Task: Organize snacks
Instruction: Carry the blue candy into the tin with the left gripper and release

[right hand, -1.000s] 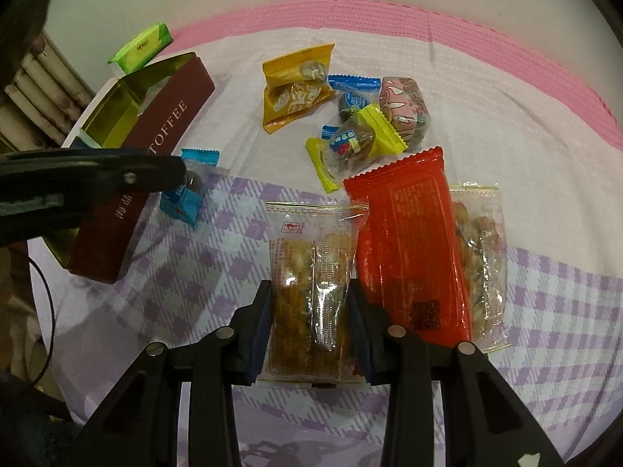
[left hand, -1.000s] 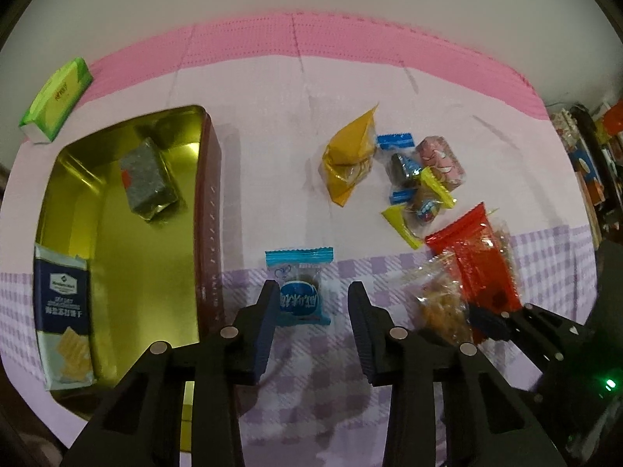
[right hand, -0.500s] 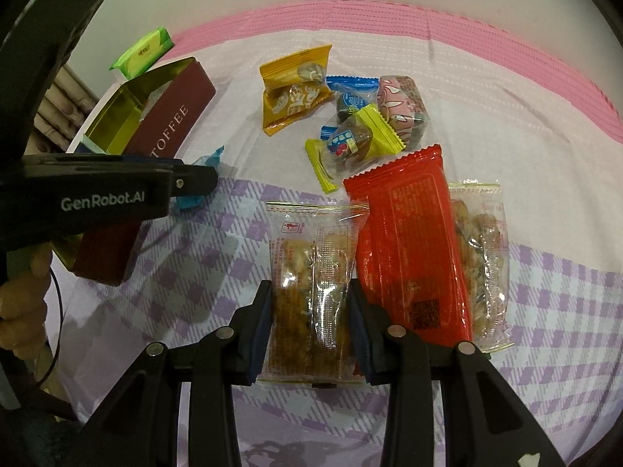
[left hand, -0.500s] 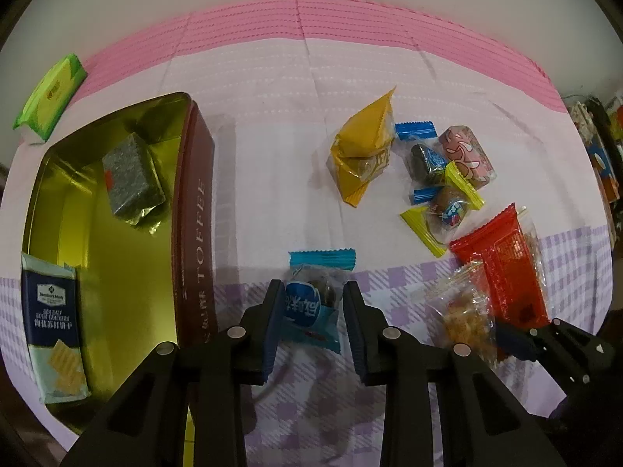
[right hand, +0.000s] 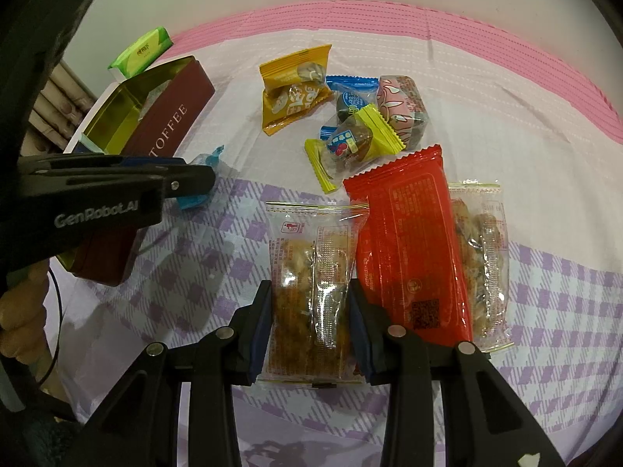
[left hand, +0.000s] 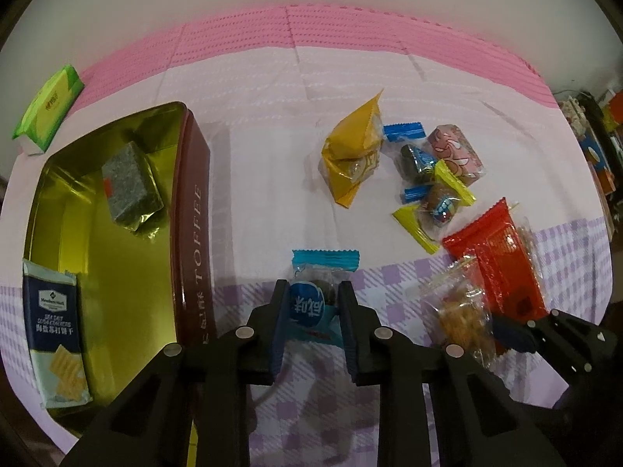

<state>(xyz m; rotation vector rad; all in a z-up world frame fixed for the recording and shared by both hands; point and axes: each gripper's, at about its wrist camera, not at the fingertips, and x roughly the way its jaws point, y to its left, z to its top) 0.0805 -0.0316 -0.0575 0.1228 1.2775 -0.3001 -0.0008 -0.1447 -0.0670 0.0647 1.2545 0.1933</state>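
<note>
L gripper point(left hand: 312, 303): fingers pinched on a small blue-wrapped candy w/ clear window point(left hand: 316, 292); both pads press the wrapper sides and the far crimped end sticks out past the tips. In the R wrist view the candy looks lifted off the cloth, but the angle is poor, so not certain. Just left of this tool: open maroon tin box w/ gold interior, "TOFFEE" on its side wall point(left hand: 193, 218). Inside it, a grey-green foil-wrapped block point(left hand: 130, 185) at the far end and a navy-and-white cracker packet point(left hand: 54, 330) at the near-left end.

R gripper point(right hand: 309, 313): fingers close against both long edges of a clear plastic packet of golden-brown crispy snack point(right hand: 311, 288), which lies flat on the lilac-check and pink tablecloth point(right hand: 545, 179). Packet's near half sits between the fingers; the wrapper there is a bit crumpled.

Immediately right of R tool: long red foil packet point(right hand: 409, 249), overlapping a second clear snack packet point(right hand: 483, 253) further right.

Ahead of both tools, a loose cluster: mustard-yellow pouch point(right hand: 294, 89), blue-wrapped dark candy point(right hand: 352, 95), pink patterned wrapped sweet point(right hand: 401, 107), yellow-ended clear candy point(right hand: 352, 146), the last three touching one another.

Far left, beyond the tin: green tissue pack point(left hand: 48, 109), apart from the rest.
</note>
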